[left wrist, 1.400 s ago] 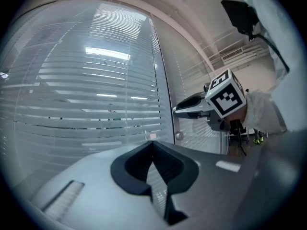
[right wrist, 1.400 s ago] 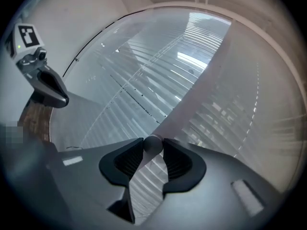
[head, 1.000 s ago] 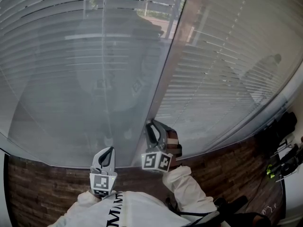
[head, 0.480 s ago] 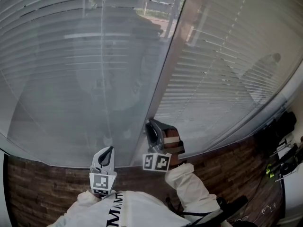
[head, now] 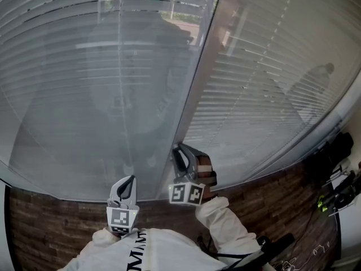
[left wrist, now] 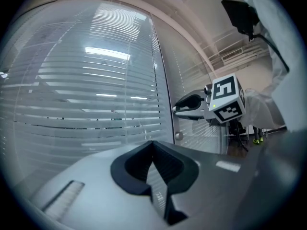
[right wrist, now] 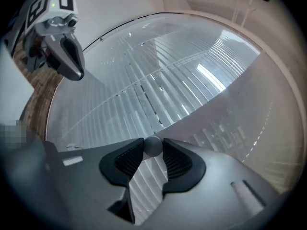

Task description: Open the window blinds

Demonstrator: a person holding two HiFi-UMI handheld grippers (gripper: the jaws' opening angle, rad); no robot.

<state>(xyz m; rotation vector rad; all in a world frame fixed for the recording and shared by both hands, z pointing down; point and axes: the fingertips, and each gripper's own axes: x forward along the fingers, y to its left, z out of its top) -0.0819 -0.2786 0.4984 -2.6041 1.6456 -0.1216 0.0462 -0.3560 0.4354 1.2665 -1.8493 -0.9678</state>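
- Pale grey slatted blinds (head: 84,95) fill both glass panes. The slats run level and lie nearly flat, so little shows through; by that, the task is barely begun.
- A frame post (head: 197,78) rises between the two panes. Its long axis is upright, and the blind control sits low on it.
- The right tongs (head: 181,156) reach up against the foot of that post. Their jaws are pinching a small round grey knob (right wrist: 152,146) at the very tips.
- The left tongs (head: 127,183) hover just left of the post, near the left pane. Their jaws are pressed together on nothing.
- The knob lies straight ahead of the right tongs, already between the jaws, so the right hand is the nearer one. Whether the knob should be turned or slid along the post cannot be told; either way the move likely follows the post's upright line.
- Against half a second ago, the right tongs' marker cube (head: 186,192) is tilted slightly differently. The left tongs and the slats look unchanged.
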